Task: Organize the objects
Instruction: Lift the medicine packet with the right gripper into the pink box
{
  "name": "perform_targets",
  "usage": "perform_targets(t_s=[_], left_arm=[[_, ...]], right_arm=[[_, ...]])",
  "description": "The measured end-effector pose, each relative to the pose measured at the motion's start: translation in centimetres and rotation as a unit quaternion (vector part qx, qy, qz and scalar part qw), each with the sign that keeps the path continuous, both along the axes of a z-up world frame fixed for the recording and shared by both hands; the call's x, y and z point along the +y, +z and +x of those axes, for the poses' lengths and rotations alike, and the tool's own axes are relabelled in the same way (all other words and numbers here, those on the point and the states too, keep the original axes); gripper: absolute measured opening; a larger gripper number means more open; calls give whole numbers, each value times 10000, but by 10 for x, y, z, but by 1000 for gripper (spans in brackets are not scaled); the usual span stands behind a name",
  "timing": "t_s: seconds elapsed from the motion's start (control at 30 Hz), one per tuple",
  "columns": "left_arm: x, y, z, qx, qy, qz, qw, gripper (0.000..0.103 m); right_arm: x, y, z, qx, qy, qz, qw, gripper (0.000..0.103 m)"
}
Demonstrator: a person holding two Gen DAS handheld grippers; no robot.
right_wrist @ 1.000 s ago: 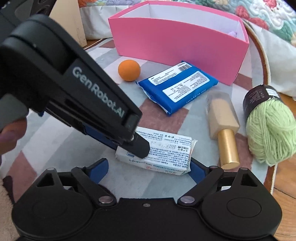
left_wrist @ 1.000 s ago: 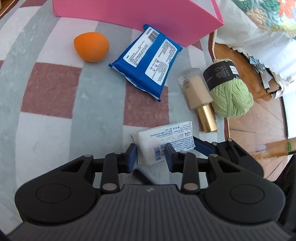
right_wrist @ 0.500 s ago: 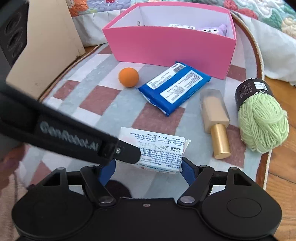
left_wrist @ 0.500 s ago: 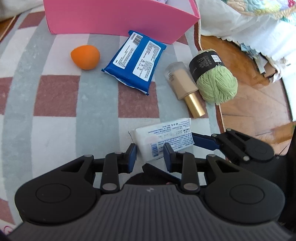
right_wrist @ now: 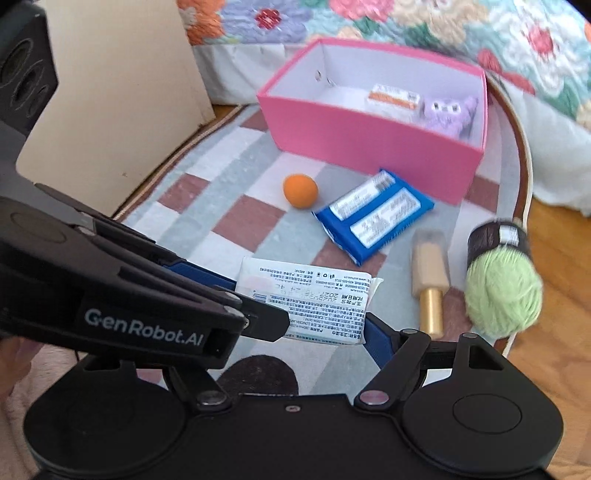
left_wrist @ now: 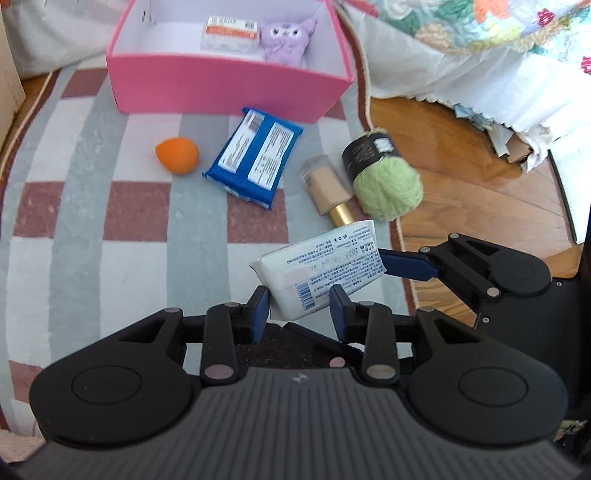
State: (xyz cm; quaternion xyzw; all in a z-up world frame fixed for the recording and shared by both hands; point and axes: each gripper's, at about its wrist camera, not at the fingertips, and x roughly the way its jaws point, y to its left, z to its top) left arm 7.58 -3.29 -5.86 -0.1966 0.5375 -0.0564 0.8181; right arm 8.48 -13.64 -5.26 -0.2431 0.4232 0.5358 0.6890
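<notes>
A white tissue pack point(left_wrist: 325, 267) is held in the air above the checked rug by both grippers. My left gripper point(left_wrist: 299, 308) is shut on its near end. My right gripper point(right_wrist: 306, 325) is shut on its two long ends; its right finger point(left_wrist: 404, 264) shows in the left wrist view. The pack also shows in the right wrist view point(right_wrist: 310, 299). A pink box point(left_wrist: 229, 86) stands at the far side of the rug, holding a white-and-orange pack point(left_wrist: 229, 33) and a purple plush toy point(left_wrist: 284, 37).
On the rug point(left_wrist: 92, 221) lie an orange sponge egg point(left_wrist: 177, 155), a blue wipes pack point(left_wrist: 255, 157), a beige bottle with a gold cap point(left_wrist: 327, 188) and a green yarn ball point(left_wrist: 384, 181). Wooden floor point(left_wrist: 480, 206) and a bed skirt lie to the right; a beige cabinet point(right_wrist: 110, 92) stands left.
Both grippers have lifted the white tissue pack off the rug and risen; the pink box's inside has come into view.
</notes>
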Motion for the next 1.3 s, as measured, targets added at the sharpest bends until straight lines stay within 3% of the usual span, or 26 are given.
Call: perform_targets(t_s=[0.57,0.73,0.87,1.03,1.3], left_arm=[[37,89,11,-599,20,-43,9982,33],[59,119,22,-1098,24,176,9938,34],[66,135,37,-1318,38,517,9899,34],[77,133,70,-1235,-49,641,9903,34],[85,101,119,-1158,50,646,9912,34]], right_arm=[[28,85,3,-364,471,375,9975,83],[44,104,1,-808,869,692,9905,82],[62,114,16,-821,835,911,9889,76],[78,116,39,-972,792,1239,9843,73],[106,97,80,-897,634,1225,9864,67]])
